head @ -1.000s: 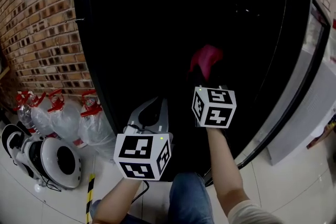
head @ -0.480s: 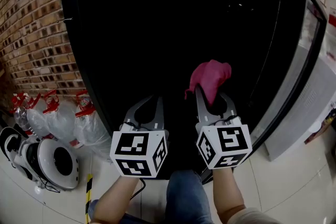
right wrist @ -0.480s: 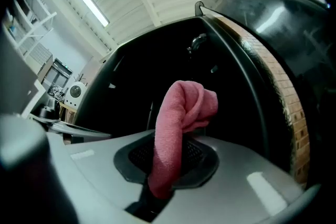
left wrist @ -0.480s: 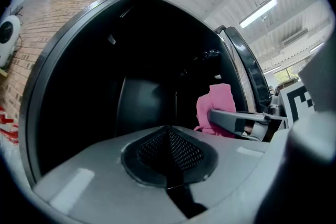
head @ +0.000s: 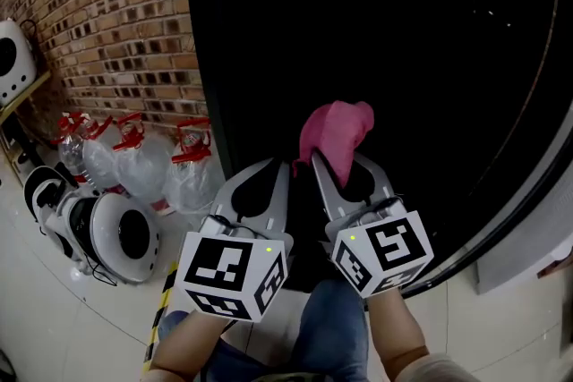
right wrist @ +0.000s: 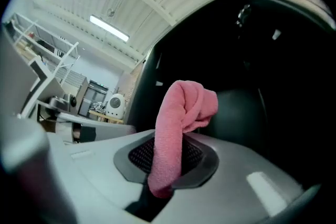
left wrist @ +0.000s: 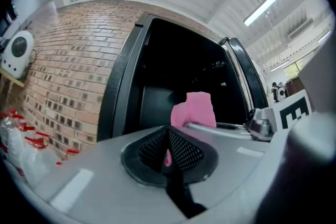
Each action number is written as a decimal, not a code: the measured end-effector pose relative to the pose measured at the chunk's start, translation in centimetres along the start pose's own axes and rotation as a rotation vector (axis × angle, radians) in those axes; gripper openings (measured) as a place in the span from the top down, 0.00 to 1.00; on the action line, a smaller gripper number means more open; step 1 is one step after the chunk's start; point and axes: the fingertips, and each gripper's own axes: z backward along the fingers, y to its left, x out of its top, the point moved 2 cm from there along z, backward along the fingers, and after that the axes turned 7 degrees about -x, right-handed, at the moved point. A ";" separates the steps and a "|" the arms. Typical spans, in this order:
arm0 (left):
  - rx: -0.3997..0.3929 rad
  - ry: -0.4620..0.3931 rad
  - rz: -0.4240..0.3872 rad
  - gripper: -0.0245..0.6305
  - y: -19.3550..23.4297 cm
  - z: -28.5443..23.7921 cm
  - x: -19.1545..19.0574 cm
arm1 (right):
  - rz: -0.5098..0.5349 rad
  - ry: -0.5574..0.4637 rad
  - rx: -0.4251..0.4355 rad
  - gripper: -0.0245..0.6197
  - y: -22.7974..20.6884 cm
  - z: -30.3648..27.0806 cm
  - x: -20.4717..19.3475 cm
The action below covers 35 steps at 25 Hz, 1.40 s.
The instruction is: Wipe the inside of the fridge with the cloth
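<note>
Right gripper clamping pink cloth, fridge interior dark

Two grippers at 6 o'clock, left gripper and right gripper; one pink cloth; one black fridge; four red-capped bottles at 9 o'clock.

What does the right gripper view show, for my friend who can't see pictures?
The right gripper is shut on a pink cloth, which stands up between its grey fingers and flops over at the top. Behind it is the dark inside of the fridge.
</note>
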 end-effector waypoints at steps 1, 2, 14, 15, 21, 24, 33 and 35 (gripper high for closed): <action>0.012 0.001 -0.009 0.94 0.3 0.3 0.0 | -0.004 0.017 0.019 0.87 0.6 -0.6 -0.6; 0.023 0.005 -0.017 0.94 0.6 0.5 -0.2 | -0.013 0.031 0.033 0.87 1.1 -1.0 -1.2; 0.061 0.024 -0.010 0.94 1.8 1.5 -1.2 | -0.095 0.152 0.080 0.87 3.5 -4.9 -5.5; 0.059 0.025 -0.009 0.94 1.7 1.5 -1.2 | -0.104 0.158 0.069 0.87 3.1 -5.3 -5.5; 0.055 0.017 -0.015 0.94 1.6 1.1 -1.1 | -0.167 0.178 0.014 0.87 -0.5 -8.5 -3.5; 0.057 0.011 -0.012 0.94 1.6 0.8 -0.8 | -0.146 0.187 -0.017 0.87 -2.3 -10.4 -2.9; 0.044 0.042 -0.019 0.94 1.2 -0.8 -1.0 | -0.146 0.251 -0.091 0.87 -6.0 -15.5 -5.4; 0.046 0.044 -0.018 0.94 1.2 -1.0 -1.0 | -0.143 0.275 -0.116 0.87 -6.6 -16.4 -6.3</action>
